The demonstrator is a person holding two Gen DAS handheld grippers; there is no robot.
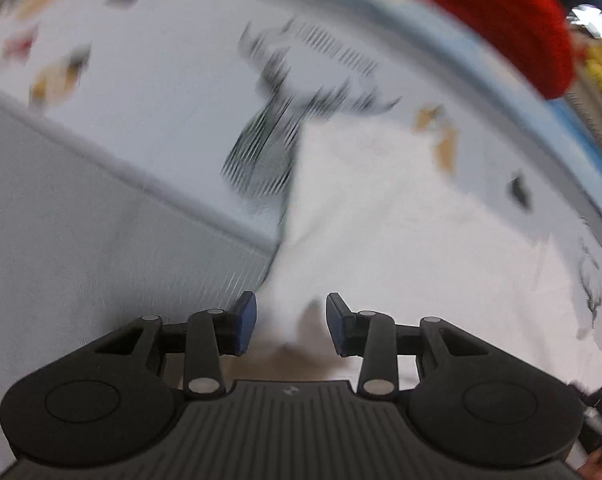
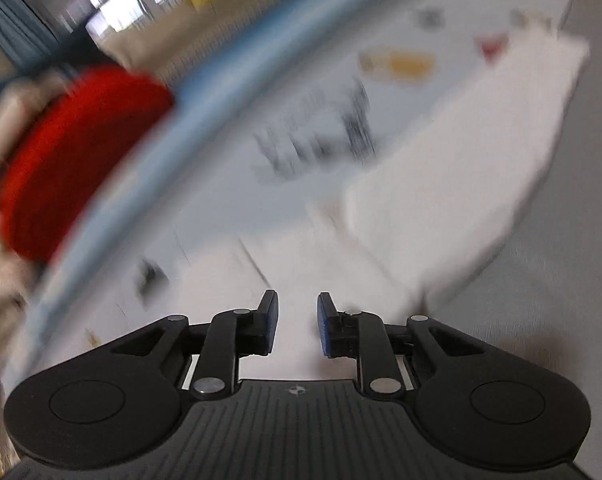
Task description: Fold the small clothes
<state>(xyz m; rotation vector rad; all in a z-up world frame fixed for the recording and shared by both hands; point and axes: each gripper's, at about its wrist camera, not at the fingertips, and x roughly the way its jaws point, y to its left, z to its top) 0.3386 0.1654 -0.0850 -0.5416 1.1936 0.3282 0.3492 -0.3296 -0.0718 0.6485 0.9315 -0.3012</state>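
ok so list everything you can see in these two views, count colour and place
white folded cloth garment: one, white, lying on the patterned sheet; a fold of it sits between the left gripper's fingers
pale printed sheet: one, whitish with grey, tan and red motifs, spread under the garment
grey fabric surface: one, light grey, beside the sheet
blue padded edge: one, light blue, along the sheet's far side
red round cushion-like thing: one, red, beyond the blue edge; too blurred to identify
left gripper: one, black with blue pads, jaws apart around white cloth
right gripper: one, black with blue pads, jaws apart, nothing between them
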